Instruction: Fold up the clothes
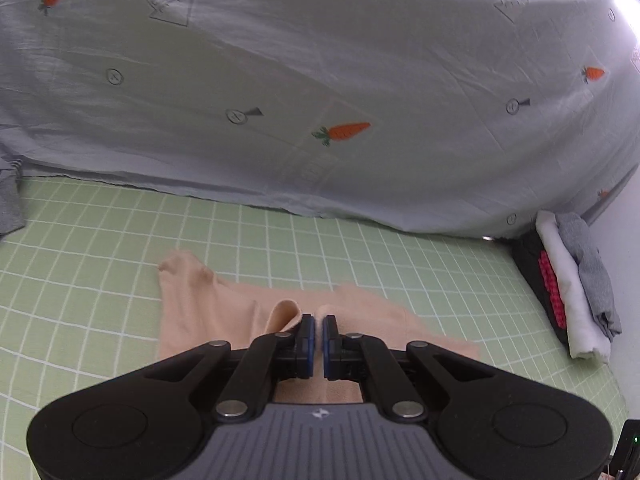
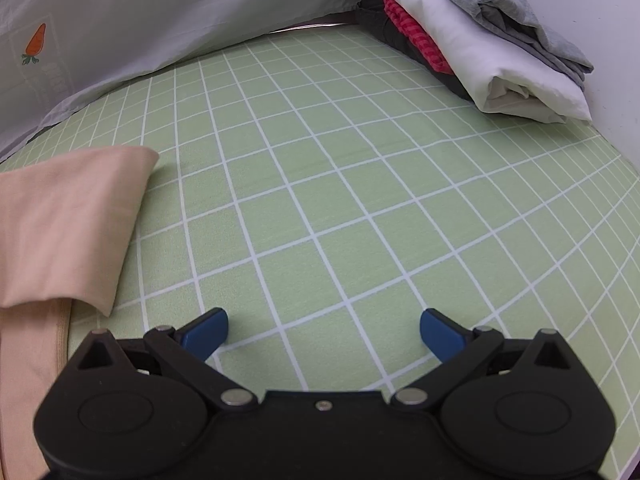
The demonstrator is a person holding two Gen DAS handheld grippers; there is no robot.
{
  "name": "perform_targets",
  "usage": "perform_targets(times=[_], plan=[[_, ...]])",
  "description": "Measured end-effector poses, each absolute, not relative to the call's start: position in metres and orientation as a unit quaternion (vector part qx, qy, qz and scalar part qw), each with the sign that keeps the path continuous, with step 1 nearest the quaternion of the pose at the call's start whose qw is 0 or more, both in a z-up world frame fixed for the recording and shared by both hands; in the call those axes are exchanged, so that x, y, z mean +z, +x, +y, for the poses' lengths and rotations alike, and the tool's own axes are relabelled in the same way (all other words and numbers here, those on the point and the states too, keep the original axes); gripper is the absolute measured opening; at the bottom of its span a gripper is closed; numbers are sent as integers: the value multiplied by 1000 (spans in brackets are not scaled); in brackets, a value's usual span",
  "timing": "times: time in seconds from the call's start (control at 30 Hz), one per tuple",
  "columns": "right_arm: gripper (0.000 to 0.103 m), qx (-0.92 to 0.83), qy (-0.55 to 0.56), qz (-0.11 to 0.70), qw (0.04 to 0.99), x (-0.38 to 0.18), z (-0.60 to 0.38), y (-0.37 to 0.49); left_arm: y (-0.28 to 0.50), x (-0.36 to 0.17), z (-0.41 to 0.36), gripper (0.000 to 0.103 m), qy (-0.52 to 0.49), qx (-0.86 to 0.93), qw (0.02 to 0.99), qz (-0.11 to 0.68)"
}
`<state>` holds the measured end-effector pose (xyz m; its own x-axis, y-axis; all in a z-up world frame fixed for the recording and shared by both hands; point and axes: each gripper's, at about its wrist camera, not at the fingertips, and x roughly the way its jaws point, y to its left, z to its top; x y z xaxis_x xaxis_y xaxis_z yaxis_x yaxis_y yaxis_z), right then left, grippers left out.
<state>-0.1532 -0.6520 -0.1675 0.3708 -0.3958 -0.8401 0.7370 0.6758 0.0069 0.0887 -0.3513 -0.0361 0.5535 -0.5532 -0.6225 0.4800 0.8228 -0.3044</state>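
Observation:
A peach garment [image 1: 208,312] lies partly folded on the green checked sheet [image 1: 120,248]. My left gripper [image 1: 319,330] is shut on a raised fold of the peach garment at its near middle; cloth shows between the blue pads. In the right wrist view the same peach garment [image 2: 68,220] sits at the left, one layer folded over another. My right gripper [image 2: 324,330] hovers open above the bare green sheet [image 2: 320,184], to the right of the garment, with nothing between its fingers.
A grey-blue duvet with carrot prints [image 1: 320,80] bunches along the back. A stack of folded clothes [image 2: 480,40], black, red-striped, white and grey, sits at the far right by the wall. A grey cloth [image 1: 10,200] lies at the far left edge.

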Motion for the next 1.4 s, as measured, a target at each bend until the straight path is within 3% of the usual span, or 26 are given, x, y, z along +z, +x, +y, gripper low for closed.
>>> perform_targets(times=[0.2,0.53,0.63,0.7,0.77,0.87,1.0,1.17,1.4], plan=[[103,-347,175,448,805,-165,-645,-147,125,-15,-261,4,-78,-173,928,320],[103,-321,92,485,808,-157,-616,-128,161,-75,-174,4,-126,-29,919,373],[103,-314,72,483,814,-150,-603,-124,161,-92,-166,13,-134,-16,908,396],[103,-308,68,472,823,-142,-594,-126,160,-102,-161,33,-139,-9,901,411],[103,-303,65,458,833,-133,-584,-129,147,-100,-168,46,-134,-27,898,418],[103,-296,56,441,845,-122,-568,-141,118,-93,-183,50,-115,-57,894,430],[103,-272,88,422,861,-116,-546,-166,63,-86,-207,79,-90,-103,886,443],[103,-242,132,413,868,-122,-523,-193,1,-84,-225,89,-75,-153,868,467],[103,-199,178,417,869,-131,-491,-216,-64,-78,-226,90,5,-195,858,475]])
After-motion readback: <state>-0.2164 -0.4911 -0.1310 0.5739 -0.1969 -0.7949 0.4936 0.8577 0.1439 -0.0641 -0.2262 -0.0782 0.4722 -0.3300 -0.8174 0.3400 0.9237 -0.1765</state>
